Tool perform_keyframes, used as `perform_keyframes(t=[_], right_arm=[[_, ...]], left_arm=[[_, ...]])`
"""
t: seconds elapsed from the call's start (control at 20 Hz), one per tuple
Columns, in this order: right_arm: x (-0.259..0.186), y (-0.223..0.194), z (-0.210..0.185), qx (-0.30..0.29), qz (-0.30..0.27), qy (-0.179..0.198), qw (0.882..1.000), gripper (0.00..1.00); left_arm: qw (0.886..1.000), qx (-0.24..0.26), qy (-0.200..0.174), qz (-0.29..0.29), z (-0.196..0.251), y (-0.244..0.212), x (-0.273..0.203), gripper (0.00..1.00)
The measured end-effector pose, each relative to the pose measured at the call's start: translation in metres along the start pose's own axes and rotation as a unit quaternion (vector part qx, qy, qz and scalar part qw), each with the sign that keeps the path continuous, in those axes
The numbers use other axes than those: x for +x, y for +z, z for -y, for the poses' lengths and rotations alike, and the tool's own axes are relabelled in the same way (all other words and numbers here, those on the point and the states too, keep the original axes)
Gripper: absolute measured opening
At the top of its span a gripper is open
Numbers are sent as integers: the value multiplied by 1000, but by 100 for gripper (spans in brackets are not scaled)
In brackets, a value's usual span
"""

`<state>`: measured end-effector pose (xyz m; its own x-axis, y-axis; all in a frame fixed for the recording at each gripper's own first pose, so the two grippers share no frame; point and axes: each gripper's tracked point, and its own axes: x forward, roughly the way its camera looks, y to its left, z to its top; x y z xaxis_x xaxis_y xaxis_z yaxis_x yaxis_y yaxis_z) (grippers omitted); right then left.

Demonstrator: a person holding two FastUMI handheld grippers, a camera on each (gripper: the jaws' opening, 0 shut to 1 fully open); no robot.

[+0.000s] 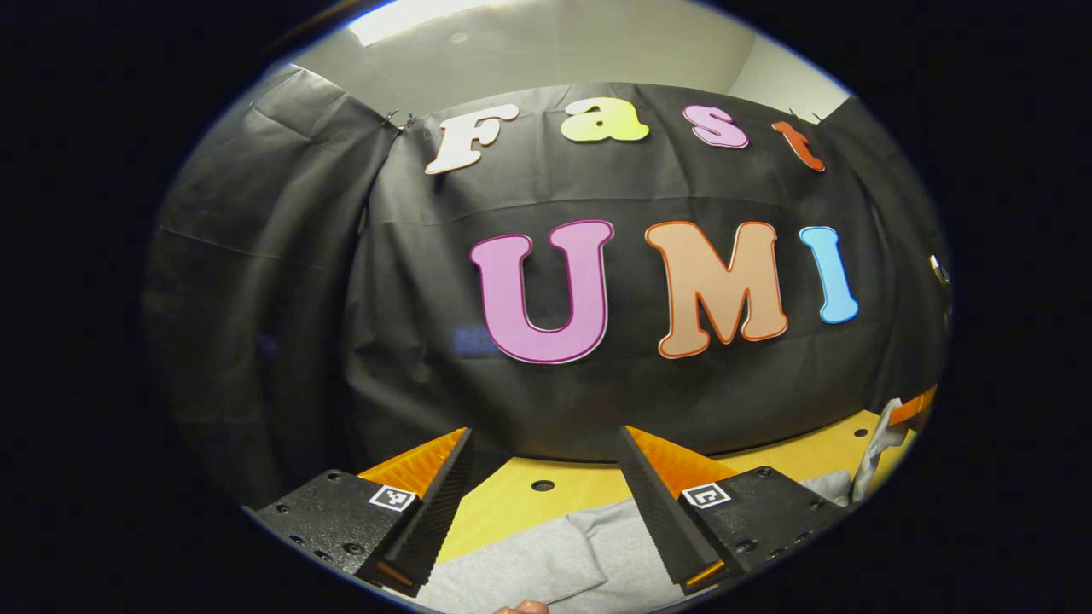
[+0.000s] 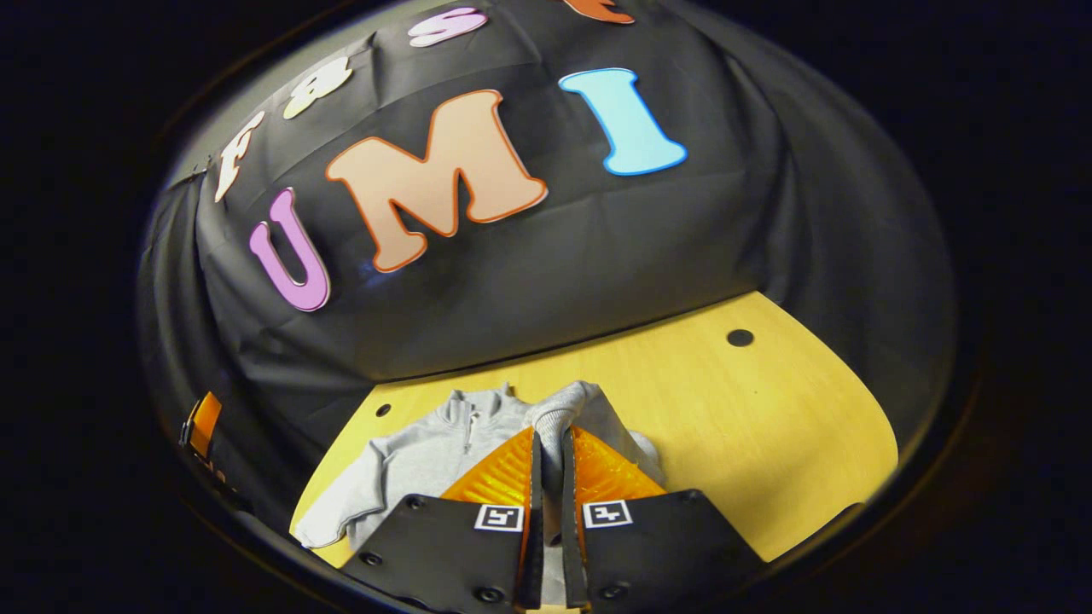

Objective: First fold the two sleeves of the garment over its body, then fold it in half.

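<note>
A grey sweatshirt (image 2: 426,465) with a short zip collar lies on the yellow table (image 2: 751,426). My right gripper (image 2: 550,431) is shut on one grey sleeve (image 2: 573,402), whose cuff bunches up between and above the fingertips. In the left gripper view, my left gripper (image 1: 546,431) stands open above the grey sweatshirt (image 1: 546,563), with nothing between its fingers. At the right edge of that view the right gripper's orange finger (image 1: 913,406) shows with the lifted sleeve (image 1: 879,452) hanging from it. The left gripper (image 2: 201,423) appears small at the left edge of the right gripper view.
The black cloth wall (image 2: 546,256) closes the table's far side. The tabletop has round holes (image 2: 740,338) and bare wood to the right of the garment. A fingertip (image 1: 520,607) of a person's hand shows at the bottom of the left gripper view.
</note>
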<state>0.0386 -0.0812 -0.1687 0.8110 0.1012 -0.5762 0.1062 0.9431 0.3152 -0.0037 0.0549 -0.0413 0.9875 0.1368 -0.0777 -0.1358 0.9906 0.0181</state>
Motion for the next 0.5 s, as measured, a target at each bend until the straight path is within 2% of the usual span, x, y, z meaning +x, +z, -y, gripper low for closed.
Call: perform_keyframes(t=[0.3,0.4,0.5], right_arm=[[37,7,-76,5,0,57,998,11],[46,4,-102,-9,-3,76,997,11],[50,-2,-132,-27,-6,98,995,11]], left_arm=[[999,-2,37,-9,-44,-9,-11,97],[999,0,49,-10,-60,-10,-14,100],[998,1,63,-12,-76,-14,-19,96]])
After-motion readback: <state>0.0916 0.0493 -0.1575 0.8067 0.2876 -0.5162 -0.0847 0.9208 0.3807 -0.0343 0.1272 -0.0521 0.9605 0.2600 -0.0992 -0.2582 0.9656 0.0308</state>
